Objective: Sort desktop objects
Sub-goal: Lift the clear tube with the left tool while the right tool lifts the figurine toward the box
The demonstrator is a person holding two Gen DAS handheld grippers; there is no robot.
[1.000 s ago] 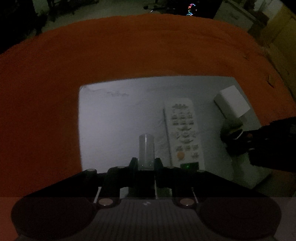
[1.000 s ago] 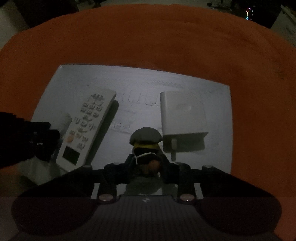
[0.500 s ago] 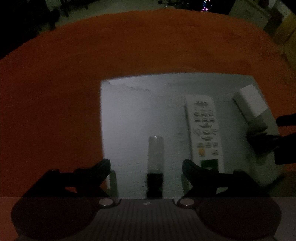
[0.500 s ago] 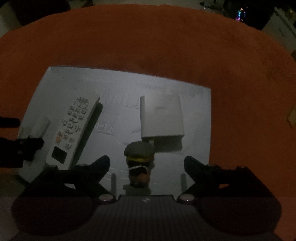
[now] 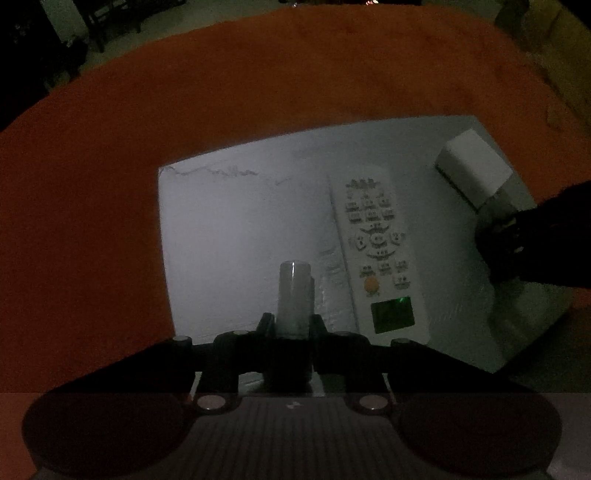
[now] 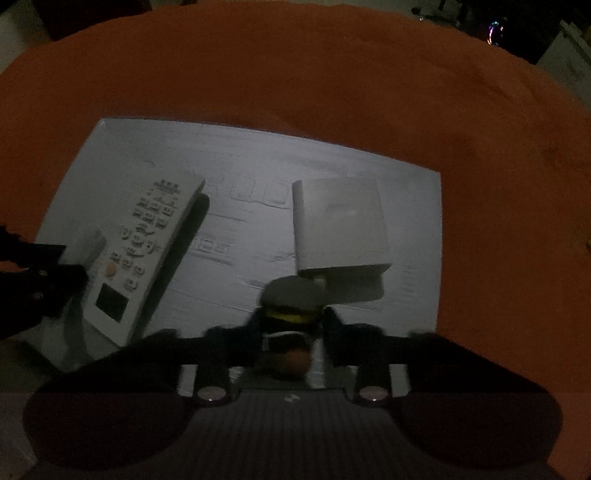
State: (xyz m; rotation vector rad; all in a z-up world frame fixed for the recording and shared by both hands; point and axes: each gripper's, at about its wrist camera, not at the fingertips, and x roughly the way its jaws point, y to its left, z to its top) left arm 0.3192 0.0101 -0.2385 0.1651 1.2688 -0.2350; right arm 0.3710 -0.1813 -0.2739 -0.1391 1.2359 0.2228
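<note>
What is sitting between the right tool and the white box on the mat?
Only the small figurine that the right tool is shut on; its cap reaches the near edge of the white box. Nothing else visible lies between them on the white mat; the remote is off to the left.

Your dim home room, your tabletop (image 5: 258, 92) under orange cloth, a white remote (image 5: 380, 254) and charger block (image 6: 340, 225) on a white board (image 5: 229, 229), dark furniture legs (image 5: 96, 22) behind.
</note>
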